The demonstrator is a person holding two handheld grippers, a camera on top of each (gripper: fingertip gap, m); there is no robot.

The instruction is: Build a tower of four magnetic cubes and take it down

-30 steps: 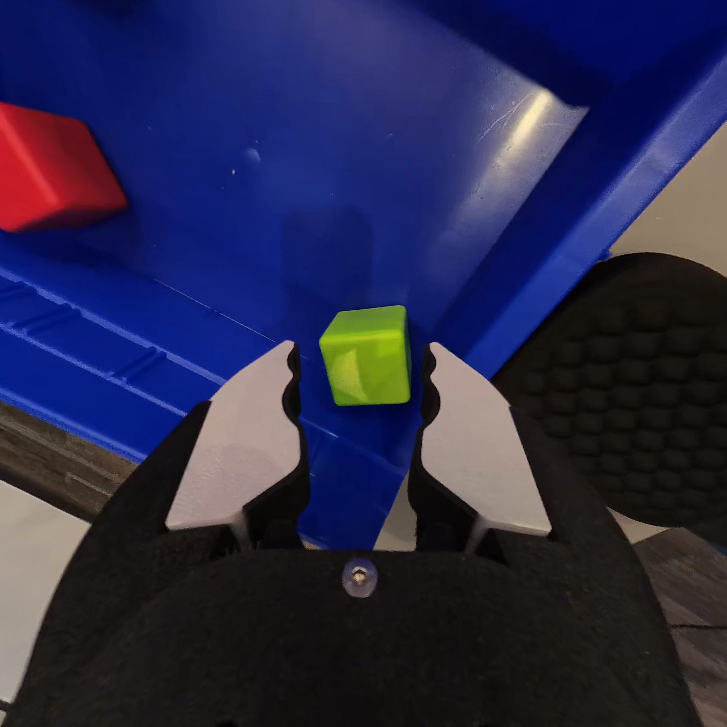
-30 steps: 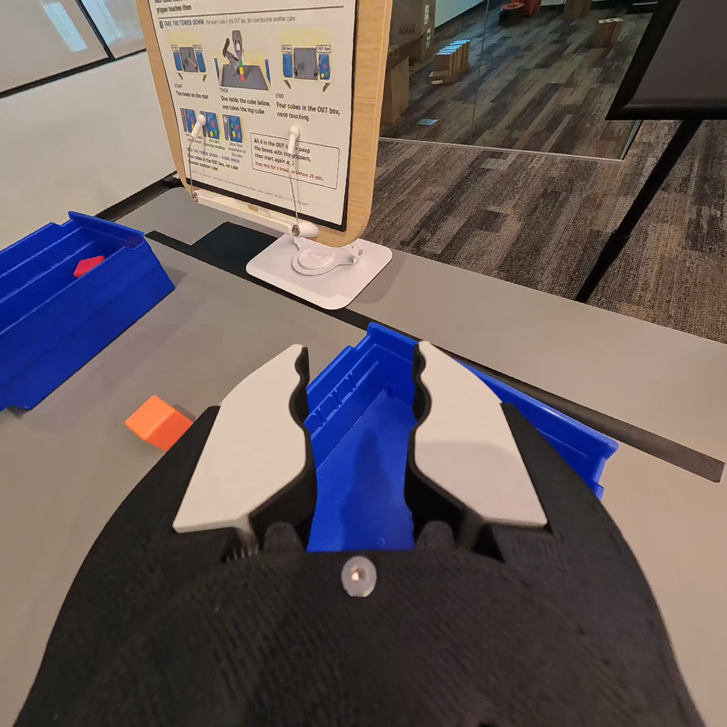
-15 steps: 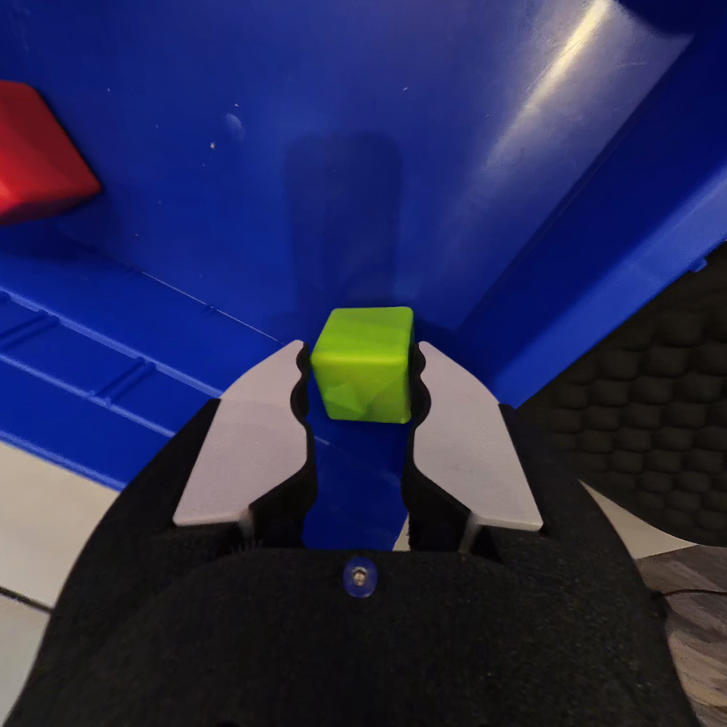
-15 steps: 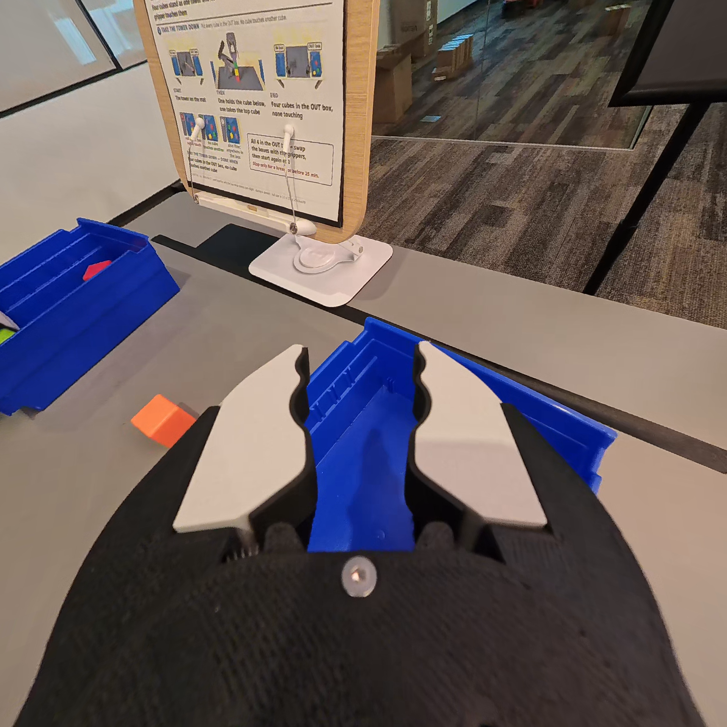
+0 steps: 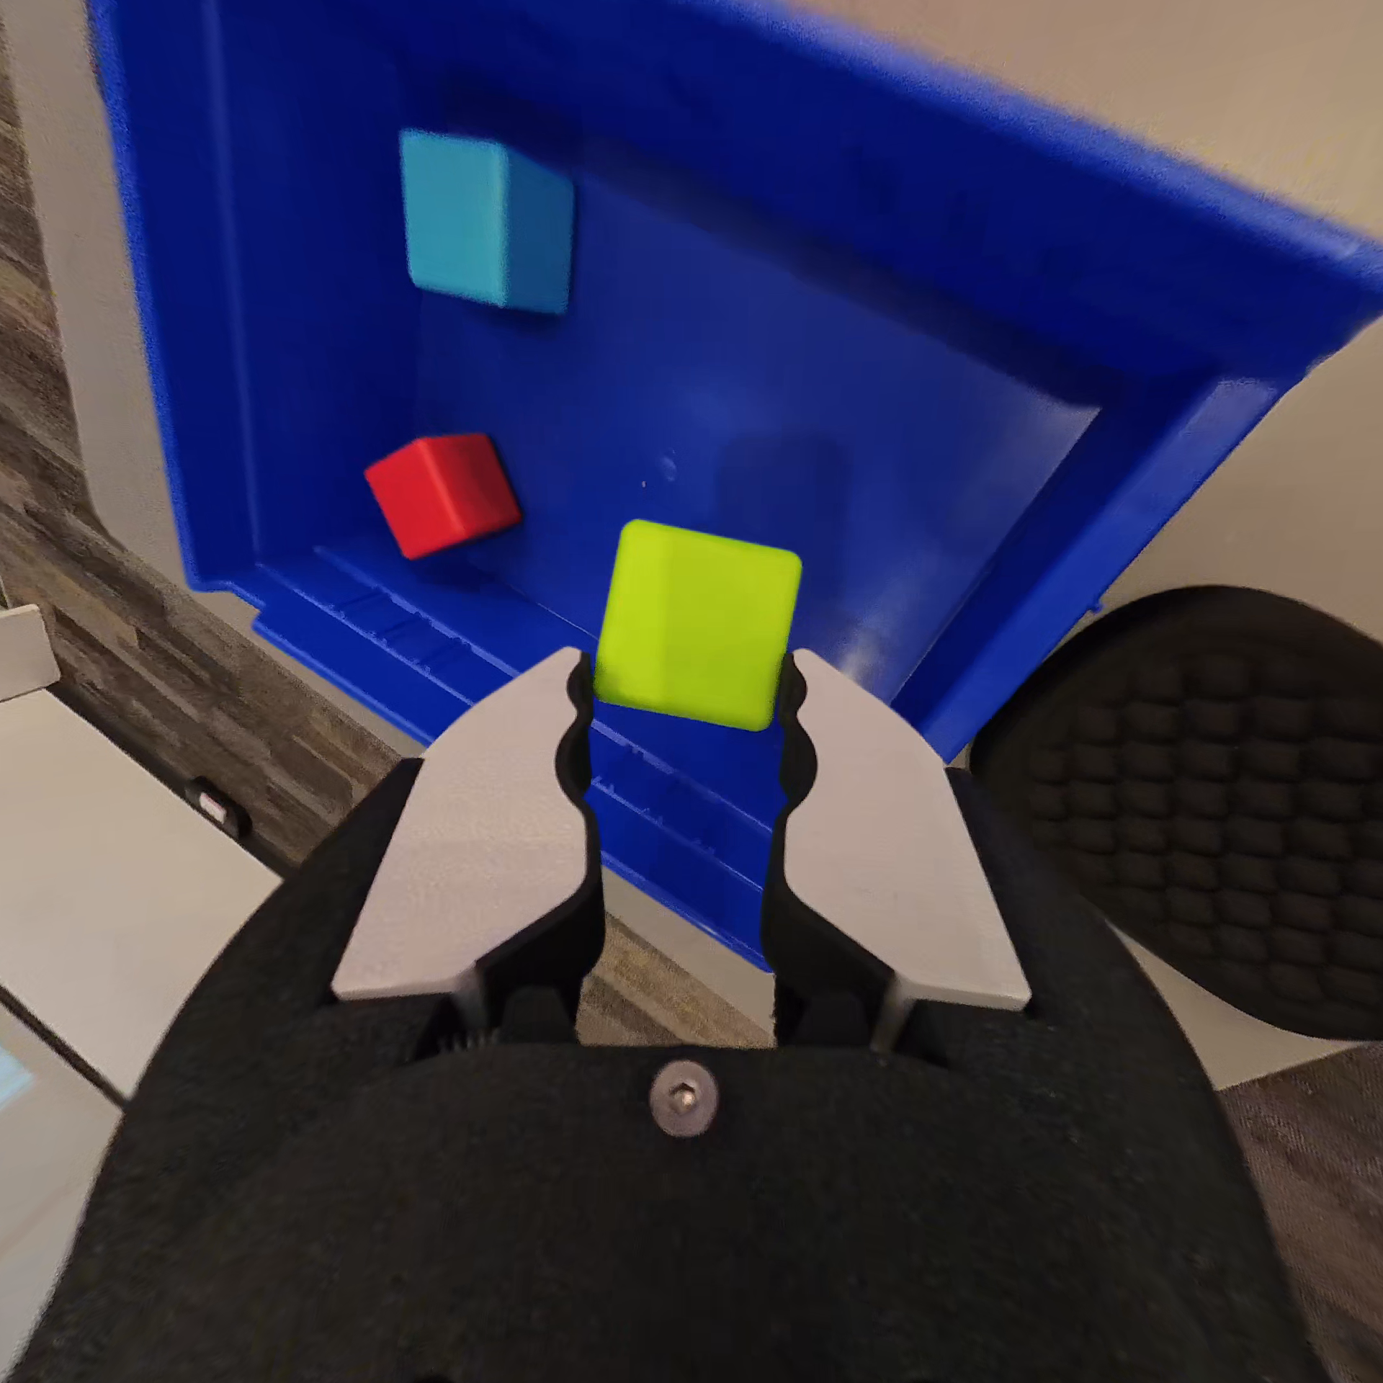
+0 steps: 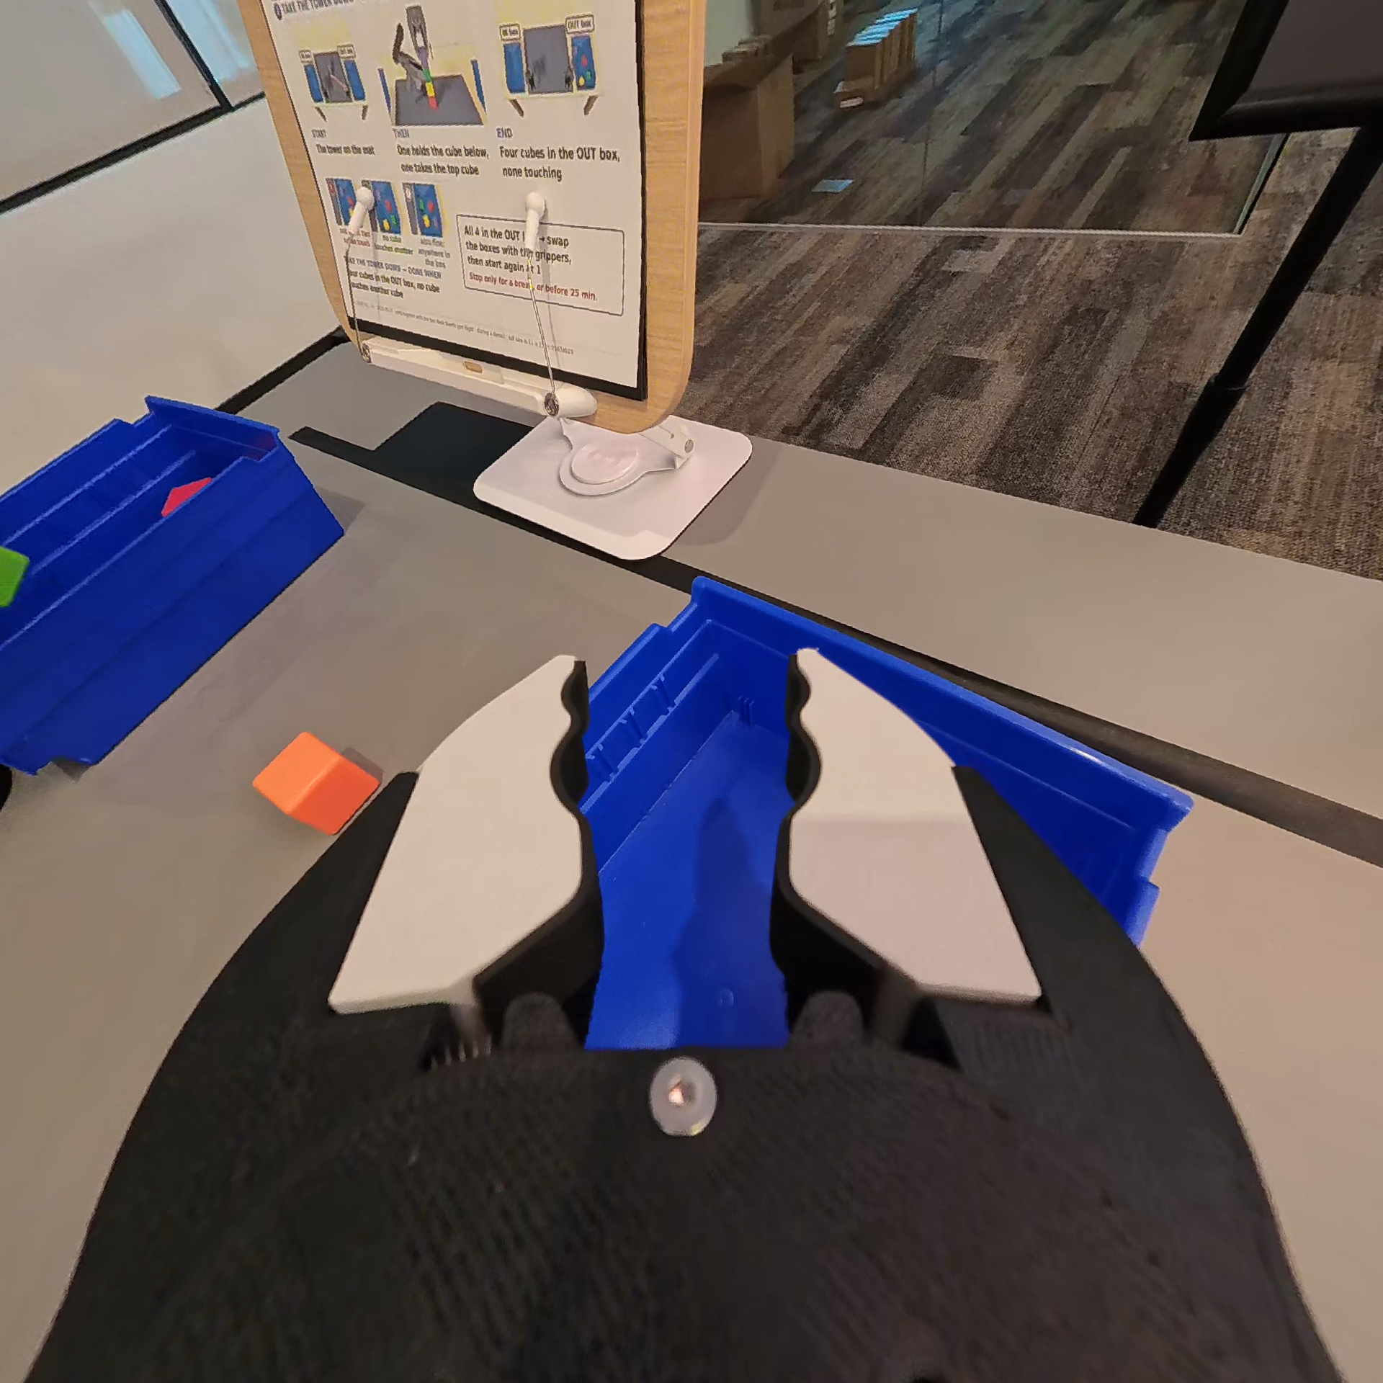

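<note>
The left claw [image 5: 687, 685] was closed on a lime-green plastic cube [image 5: 696, 625], its 2 grey fingertips [image 5: 524, 718] pressed against the cube's opposite sides at the centre of the left wrist view. The cube was held above a blue plastic bin [image 5: 935, 359] that filled the upper part of that view. Inside the bin, a red plastic cube [image 5: 441, 494] sat left of centre, and a light-blue plastic cube [image 5: 483, 221] lay above it toward the upper left; the 2 were apart. A black textured pad [image 5: 1212, 808] lay at the right edge, just beside the bin's corner.

In the right wrist view, the right claw [image 6: 687, 688] stood parted with nothing between its fingers, over a second blue plastic bin [image 6: 973, 718] at the centre of the frame. An orange plastic cube [image 6: 314, 782] rested on the grey desk [image 6: 973, 584] at middle left, apart from both bins. The first bin appeared at the left edge, with the green cube just showing there. A wooden-framed instruction board on a white stand [image 6: 614, 486] stood at the top centre.
</note>
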